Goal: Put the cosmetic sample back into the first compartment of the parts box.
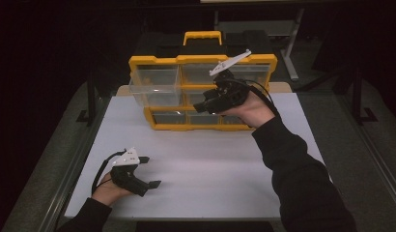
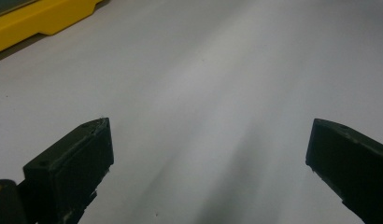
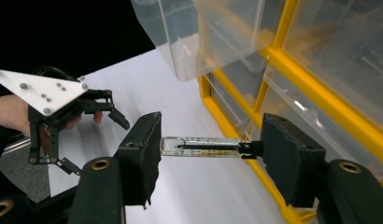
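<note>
A slim clear glass vial (image 3: 203,146) with a black cap spans the gap between my right gripper's jaws, held end to end. My right gripper (image 1: 202,107) is shut on it, raised in front of the yellow drawer organizer (image 1: 203,60), just right of its pulled-out clear top-left drawer (image 1: 155,87). In the right gripper view that drawer (image 3: 199,37) juts out above the vial, and the yellow frame (image 3: 320,107) runs along the right. My left gripper (image 1: 151,171) rests low over the white table near the front left, jaws wide apart and nothing between them (image 2: 208,154).
The white tabletop (image 1: 210,169) stretches between the organizer and the front edge. The organizer holds several clear drawers and has a yellow carry handle (image 1: 202,35) on top. Dark floor and table legs lie beyond. The organizer's yellow base (image 2: 40,21) is at the upper left in the left gripper view.
</note>
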`<action>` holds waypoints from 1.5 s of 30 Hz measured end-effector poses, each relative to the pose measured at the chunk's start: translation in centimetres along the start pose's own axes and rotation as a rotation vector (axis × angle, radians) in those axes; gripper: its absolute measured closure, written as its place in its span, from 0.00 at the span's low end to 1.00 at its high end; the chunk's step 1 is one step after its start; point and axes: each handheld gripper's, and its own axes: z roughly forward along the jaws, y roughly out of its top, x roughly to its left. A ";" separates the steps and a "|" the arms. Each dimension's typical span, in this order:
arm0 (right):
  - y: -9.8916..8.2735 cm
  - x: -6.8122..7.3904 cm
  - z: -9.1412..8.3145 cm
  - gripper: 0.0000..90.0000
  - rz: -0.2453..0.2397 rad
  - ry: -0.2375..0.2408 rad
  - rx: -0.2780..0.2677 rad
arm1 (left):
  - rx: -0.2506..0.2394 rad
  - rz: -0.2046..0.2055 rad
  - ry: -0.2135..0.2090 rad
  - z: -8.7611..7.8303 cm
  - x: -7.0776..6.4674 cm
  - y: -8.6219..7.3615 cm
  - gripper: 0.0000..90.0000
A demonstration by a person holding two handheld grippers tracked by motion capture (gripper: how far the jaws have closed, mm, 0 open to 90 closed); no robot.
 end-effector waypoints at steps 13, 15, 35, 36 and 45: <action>3.0 0.4 -0.7 0.43 -0.016 0.007 -0.026 | 0.004 0.001 -0.003 0.0 0.0 0.0 0.00; 3.5 0.4 -0.8 0.43 -0.020 0.007 -0.029 | 0.005 0.002 -0.003 -0.1 0.0 0.0 0.00; 8.5 1.0 -0.4 0.43 -0.039 -0.001 -0.046 | -0.003 -0.008 -0.006 -0.2 0.1 0.0 0.00; 8.8 1.0 -0.3 0.43 -0.039 0.002 -0.047 | -0.004 -0.008 -0.006 -0.2 0.1 0.0 0.00; 10.3 1.2 1.2 0.43 -0.042 0.007 -0.044 | -0.008 -0.011 -0.010 -0.2 0.0 0.0 0.00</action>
